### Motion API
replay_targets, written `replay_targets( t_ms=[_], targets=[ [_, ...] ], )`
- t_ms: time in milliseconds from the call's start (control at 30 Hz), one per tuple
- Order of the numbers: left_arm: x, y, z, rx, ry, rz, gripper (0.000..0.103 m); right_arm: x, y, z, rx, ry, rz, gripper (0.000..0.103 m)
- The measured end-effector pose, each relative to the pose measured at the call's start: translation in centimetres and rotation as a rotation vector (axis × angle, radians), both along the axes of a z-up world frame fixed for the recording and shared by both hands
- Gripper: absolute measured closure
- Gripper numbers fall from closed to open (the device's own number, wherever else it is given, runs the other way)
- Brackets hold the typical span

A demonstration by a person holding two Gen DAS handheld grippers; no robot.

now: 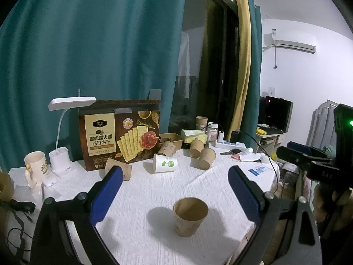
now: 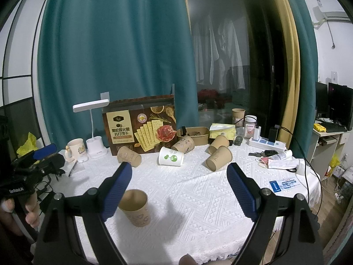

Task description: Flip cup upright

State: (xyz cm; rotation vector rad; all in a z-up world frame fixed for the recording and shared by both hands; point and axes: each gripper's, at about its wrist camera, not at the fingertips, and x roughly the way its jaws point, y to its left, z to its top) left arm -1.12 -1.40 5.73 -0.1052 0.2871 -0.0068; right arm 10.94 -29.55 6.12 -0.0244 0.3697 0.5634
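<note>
Standing mouth-up on the white quilted cloth of the bench (image 1: 136,190), the brown paper cup with a faint printed pattern (image 1: 190,216) sits between the two blue pads of the left tongs (image 1: 174,190) without touching either, so one cup looks already righted and let go. The left tongs are spread wide with nothing in them, pointing slightly downward over the near edge of the bench. The right tongs (image 2: 179,186) are likewise spread and empty, tilted a little down; in the right wrist view that same upright brown cup (image 2: 135,207) stands just behind the left blue pad, off to the left of the gap.

Farther back several cups lie on their sides: a white paper cup with green dots (image 2: 171,157), a brown paper cup near the cracker box (image 2: 129,156), another brown one by the brown paper bowl (image 2: 183,144), and two plain brown cups side by side (image 2: 218,154) to the right. The brown cardboard cracker box (image 2: 139,127) stands behind them.

My reading is that the step in hand sits between cups, with the next tipped cup to be picked. That move calls for reaching forward over the cloth, closing the pads across a lying cup's wall gently enough not to crush the paper, then rolling the wrist to bring its mouth up before setting it down clear of its neighbours
</note>
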Motion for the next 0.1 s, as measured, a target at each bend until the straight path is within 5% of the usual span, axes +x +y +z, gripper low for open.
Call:
replay_targets(
  t_ms=[100],
  targets=[
    [0.13,0.45,0.07,-0.009,-0.008,0.019,0.006,0.07,-0.01,-0.11,-0.004,0.001,-0.002,0.017]
  ],
)
